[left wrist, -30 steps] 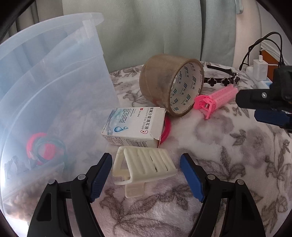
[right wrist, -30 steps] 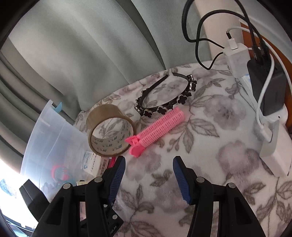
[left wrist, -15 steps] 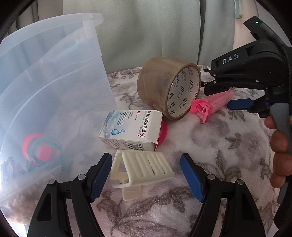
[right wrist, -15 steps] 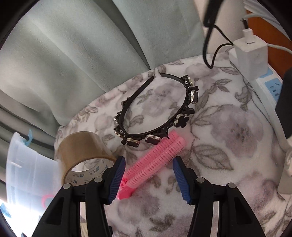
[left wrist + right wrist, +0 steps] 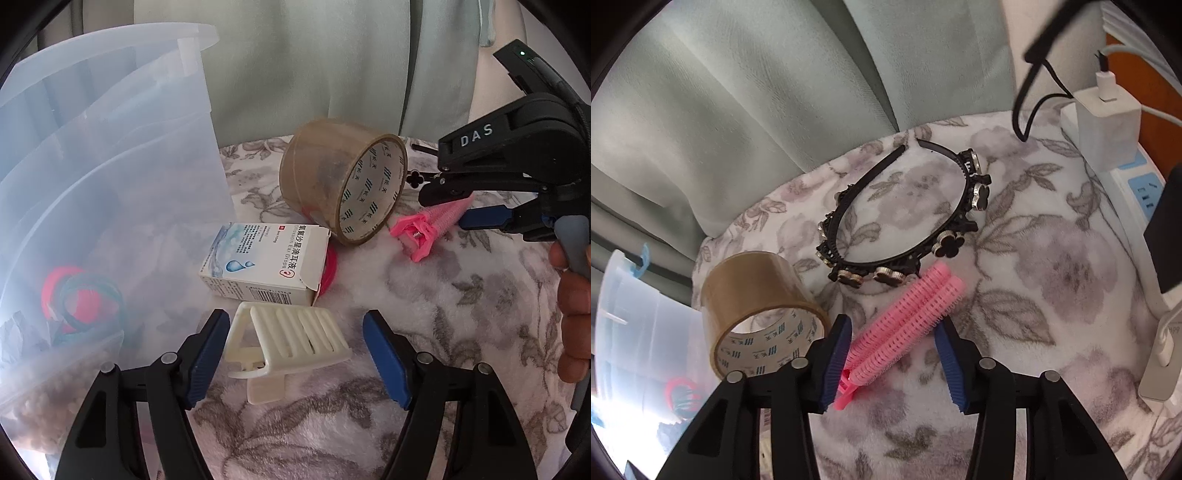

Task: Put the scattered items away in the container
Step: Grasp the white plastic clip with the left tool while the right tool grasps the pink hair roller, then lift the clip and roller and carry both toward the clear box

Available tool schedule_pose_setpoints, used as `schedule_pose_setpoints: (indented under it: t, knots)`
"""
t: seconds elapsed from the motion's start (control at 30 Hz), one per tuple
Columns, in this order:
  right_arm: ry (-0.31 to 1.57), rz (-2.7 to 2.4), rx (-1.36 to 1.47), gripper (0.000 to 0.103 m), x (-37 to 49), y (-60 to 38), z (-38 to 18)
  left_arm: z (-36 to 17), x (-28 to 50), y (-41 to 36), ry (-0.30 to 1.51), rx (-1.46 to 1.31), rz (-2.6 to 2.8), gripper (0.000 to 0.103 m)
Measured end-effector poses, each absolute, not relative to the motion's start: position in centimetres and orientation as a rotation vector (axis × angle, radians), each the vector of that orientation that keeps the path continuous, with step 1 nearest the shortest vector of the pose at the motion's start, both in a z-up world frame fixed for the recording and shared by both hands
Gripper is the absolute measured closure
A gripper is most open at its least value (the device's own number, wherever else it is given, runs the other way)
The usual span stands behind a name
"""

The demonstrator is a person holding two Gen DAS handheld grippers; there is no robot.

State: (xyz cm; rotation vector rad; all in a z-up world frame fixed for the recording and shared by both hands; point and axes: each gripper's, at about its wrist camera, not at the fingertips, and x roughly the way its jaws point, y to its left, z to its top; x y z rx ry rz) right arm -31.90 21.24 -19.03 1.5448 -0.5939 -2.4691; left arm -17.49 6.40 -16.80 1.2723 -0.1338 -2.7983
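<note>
Between closing right gripper [image 5: 892, 363] jaws – pink ribbed hair roller clip [image 5: 905, 325], ungripped; left gripper [image 5: 295, 360] closing, astride cream slatted clip [image 5: 291, 341], untouched.

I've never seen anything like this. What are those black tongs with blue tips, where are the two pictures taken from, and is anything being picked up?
No robot here: a person holds hand-worked tongs in each hand, each carrying a camera looking along its tips. In the left view, the left tongs stand open around a cream plastic clip, closing without squeezing yet. In the right view, the right tongs are closing around a pink hair roller. On the flowered blanket also lie a tape roll, an ear-drops box and a black headband. The clear container stands at the left.
</note>
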Motion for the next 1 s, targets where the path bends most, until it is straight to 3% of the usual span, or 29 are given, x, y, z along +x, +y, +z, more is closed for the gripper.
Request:
schedule_pose_setpoints:
  t: [0.17, 0.27, 0.47, 0.53, 1.0]
  knots:
    - [-0.67, -2.429, 1.495, 0.062, -30.1, 22.7, -18.2, -16.5, -17.1, 6.1, -0.106, 1.263, -2.801, 0.033]
    - [-0.693, -2.424, 1.47, 0.065, -28.9, 23.4, -17.8, -16.2, -16.7, 6.0, -0.085, 1.255, -2.808, 0.043]
    - [-0.765, -2.43, 1.399, 0.067, -26.4, 25.3, -16.7, -15.3, -17.0, 4.9, -0.034, 1.257, -2.823, 0.044]
    - [-0.783, -2.432, 1.385, 0.067, -25.5, 25.8, -16.5, -14.9, -16.7, 4.9, -0.032, 1.25, -2.833, 0.06]
    - [-0.877, -2.428, 1.335, 0.067, -20.3, 27.8, -14.8, -13.2, -14.1, 4.0, 0.057, 1.242, -2.872, 0.066]
